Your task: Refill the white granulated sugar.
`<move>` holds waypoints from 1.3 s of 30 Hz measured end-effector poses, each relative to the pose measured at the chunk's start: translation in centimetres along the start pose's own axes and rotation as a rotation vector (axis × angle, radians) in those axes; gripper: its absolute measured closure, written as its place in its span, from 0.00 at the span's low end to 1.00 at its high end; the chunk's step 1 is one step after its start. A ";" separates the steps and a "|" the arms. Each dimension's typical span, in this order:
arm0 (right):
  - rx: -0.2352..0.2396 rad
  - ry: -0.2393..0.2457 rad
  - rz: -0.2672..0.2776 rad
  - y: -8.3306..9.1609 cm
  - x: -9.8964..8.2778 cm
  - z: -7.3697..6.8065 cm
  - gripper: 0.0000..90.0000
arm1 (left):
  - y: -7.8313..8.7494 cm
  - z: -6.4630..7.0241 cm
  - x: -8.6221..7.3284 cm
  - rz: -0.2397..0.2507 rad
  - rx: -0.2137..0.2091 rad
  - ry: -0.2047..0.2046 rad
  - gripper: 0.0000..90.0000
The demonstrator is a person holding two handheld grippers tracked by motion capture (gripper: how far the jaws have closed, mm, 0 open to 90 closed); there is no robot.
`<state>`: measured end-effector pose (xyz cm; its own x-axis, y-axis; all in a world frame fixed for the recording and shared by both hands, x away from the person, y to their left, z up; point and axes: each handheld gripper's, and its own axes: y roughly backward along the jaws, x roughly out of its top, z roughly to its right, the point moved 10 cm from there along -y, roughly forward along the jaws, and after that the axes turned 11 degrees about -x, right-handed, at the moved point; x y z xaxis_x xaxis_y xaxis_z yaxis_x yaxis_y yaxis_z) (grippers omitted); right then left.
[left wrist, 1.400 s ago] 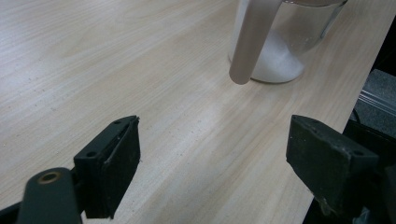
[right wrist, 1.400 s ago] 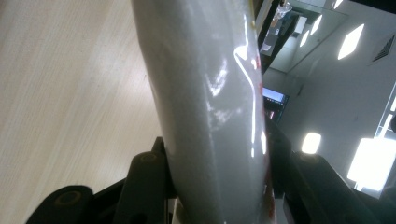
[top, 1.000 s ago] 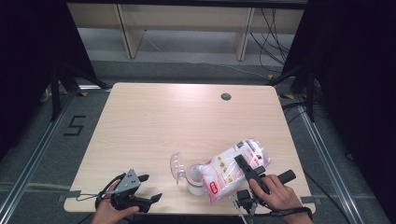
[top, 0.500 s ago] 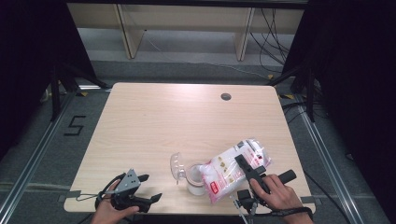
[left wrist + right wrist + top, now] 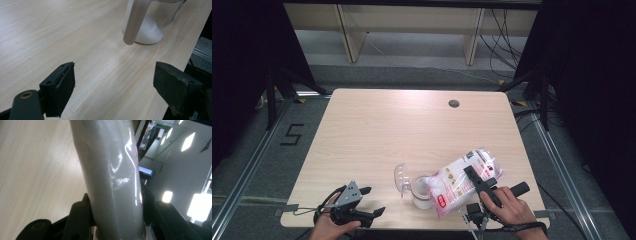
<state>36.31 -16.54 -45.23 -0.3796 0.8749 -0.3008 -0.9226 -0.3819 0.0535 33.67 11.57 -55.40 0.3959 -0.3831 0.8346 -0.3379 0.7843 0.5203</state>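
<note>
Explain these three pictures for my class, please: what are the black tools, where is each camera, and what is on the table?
A person sits at a wooden table and holds a hand-held two-jaw gripper in each hand; there is no robot arm. One camera looks down from above; the other two ride on the grippers and look along their black jaws. The left gripper is open and holds nothing. The right gripper is shut on a plastic bag of white powder, tipped over a clear jar that already has white powder at the bottom. The jar's hinged lid stands open.
</note>
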 end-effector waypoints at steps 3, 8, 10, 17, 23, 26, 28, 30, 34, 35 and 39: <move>0.006 -0.014 -0.009 0.1 -0.1 -0.2 0.72 | 0.0 0.0 0.0 0.005 0.000 0.004 0.19; 0.022 -0.021 -0.023 0.2 -0.3 -0.4 0.72 | 0.0 0.0 0.0 0.001 0.000 0.001 0.19; 0.024 -0.024 -0.025 0.2 -0.3 -0.4 0.72 | 0.0 0.0 0.0 0.001 0.000 0.001 0.19; 0.014 -0.030 -0.020 0.1 -0.3 -0.5 0.72 | 0.1 -0.1 0.1 -0.002 -0.001 -0.015 0.20; 0.030 -0.037 -0.031 0.2 -0.3 -0.6 0.72 | 0.0 0.0 0.0 0.000 0.001 0.004 0.20; 0.025 -0.023 -0.026 0.2 -0.3 -0.5 0.72 | 0.0 0.0 0.0 0.001 0.001 0.003 0.20; 0.023 -0.020 -0.024 0.2 -0.3 -0.4 0.72 | 0.0 0.0 0.0 -0.001 0.001 0.005 0.20; 0.010 -0.027 -0.021 0.2 -0.2 -0.4 0.72 | 0.0 0.0 0.0 0.001 0.001 0.001 0.20; 0.011 -0.027 -0.023 0.2 -0.2 -0.4 0.72 | 0.0 0.0 0.0 0.000 0.001 0.005 0.20; 0.014 -0.025 -0.022 0.2 -0.2 -0.4 0.72 | 0.0 0.0 0.0 0.001 0.001 0.003 0.20; 0.001 0.001 0.000 0.0 0.0 0.0 0.72 | 0.0 -0.1 0.1 0.004 -0.001 -0.010 0.20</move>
<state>36.30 -16.55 -45.20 -0.3796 0.8745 -0.3021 -0.9227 -0.3817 0.0544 33.77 11.53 -55.32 0.3860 -0.3847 0.8385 -0.3387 0.7863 0.5167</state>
